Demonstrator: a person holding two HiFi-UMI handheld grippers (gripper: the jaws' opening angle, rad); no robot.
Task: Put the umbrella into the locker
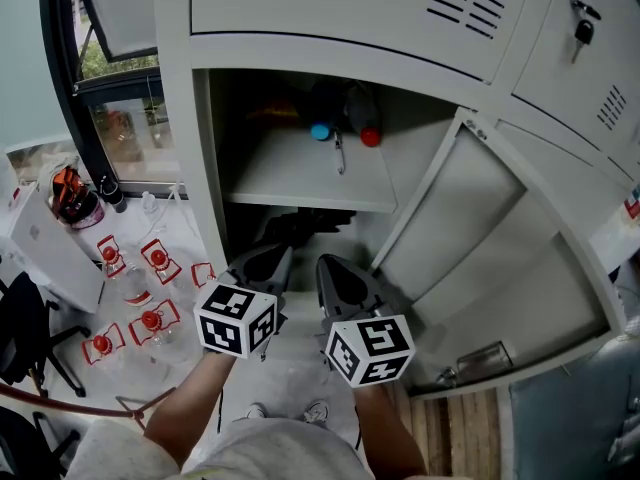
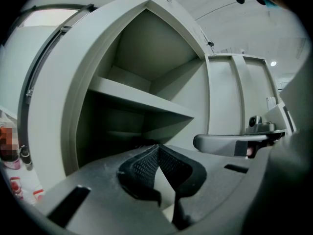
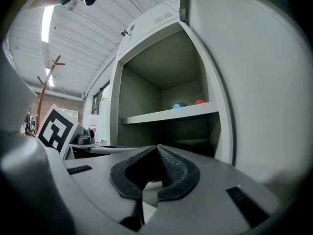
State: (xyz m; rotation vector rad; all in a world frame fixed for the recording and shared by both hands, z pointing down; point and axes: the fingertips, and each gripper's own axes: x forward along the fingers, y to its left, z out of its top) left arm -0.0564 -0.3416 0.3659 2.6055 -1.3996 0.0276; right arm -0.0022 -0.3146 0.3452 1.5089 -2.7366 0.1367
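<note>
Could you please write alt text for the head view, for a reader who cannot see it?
The left hand-held gripper and right hand-held gripper, both shut and empty, face an open grey locker side by side. Its door hangs open at right; dark items with a blue and a red end lie on its shelf.

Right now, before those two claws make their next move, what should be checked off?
1. Locker door swung wide open: ok.
2. Left gripper free: ok, its jaws are together with nothing between them.
3. Right gripper free: ok, its jaws are together and empty too.
4. Room on the shelf: ok, the front is bare; a blue-tipped thing and a red-tipped thing lie at the back.
5. Umbrella already inside: cannot tell, the dark shape under the shelf is too dim to name.
</note>
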